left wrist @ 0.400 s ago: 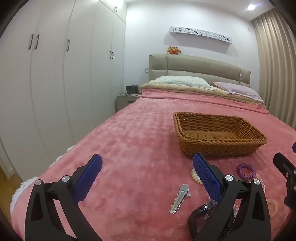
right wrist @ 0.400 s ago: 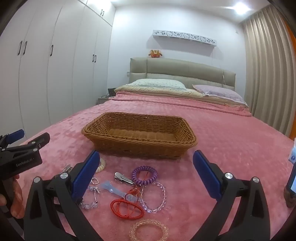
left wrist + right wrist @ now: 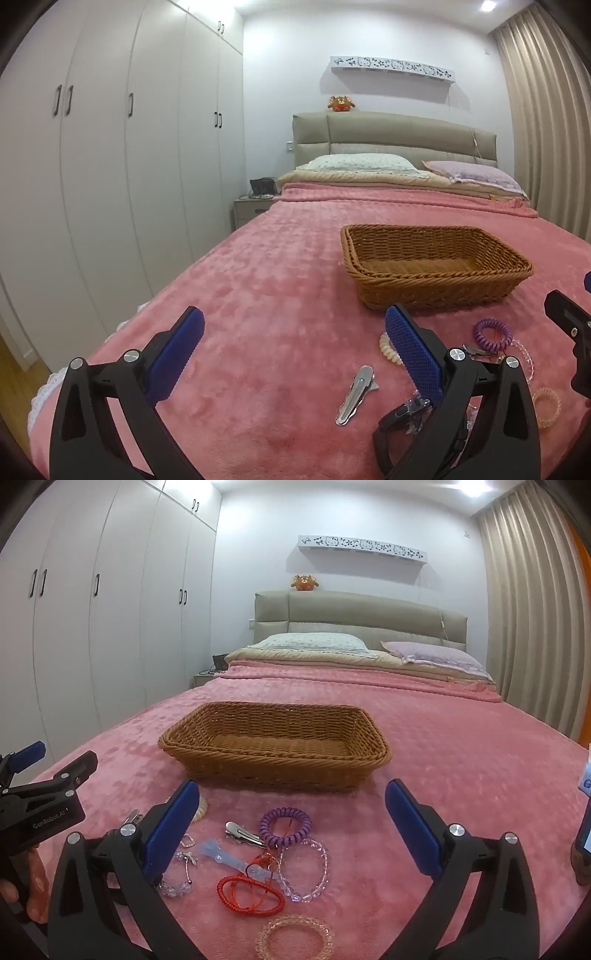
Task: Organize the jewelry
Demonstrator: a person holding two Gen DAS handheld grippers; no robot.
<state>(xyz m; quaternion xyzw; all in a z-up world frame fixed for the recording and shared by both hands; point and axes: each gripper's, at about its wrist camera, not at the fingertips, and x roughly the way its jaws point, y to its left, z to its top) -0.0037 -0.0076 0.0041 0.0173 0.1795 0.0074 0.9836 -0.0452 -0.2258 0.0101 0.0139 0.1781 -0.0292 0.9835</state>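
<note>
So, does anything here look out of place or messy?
Yes. The jewelry lies in a loose, overlapping heap on the pink blanket in front of the wicker basket, which holds nothing.

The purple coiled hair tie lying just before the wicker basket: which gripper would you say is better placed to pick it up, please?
Right, probably. The purple coiled hair tie lies between the open right gripper fingers, whereas the left gripper points beside it.

Left gripper [image 3: 293, 354] hovering wide open over pink bed [image 3: 258, 295], silver hair clip [image 3: 354, 394] lying between its fingers [image 3: 413, 354], wicker basket [image 3: 436, 284] sitting beyond
</note>
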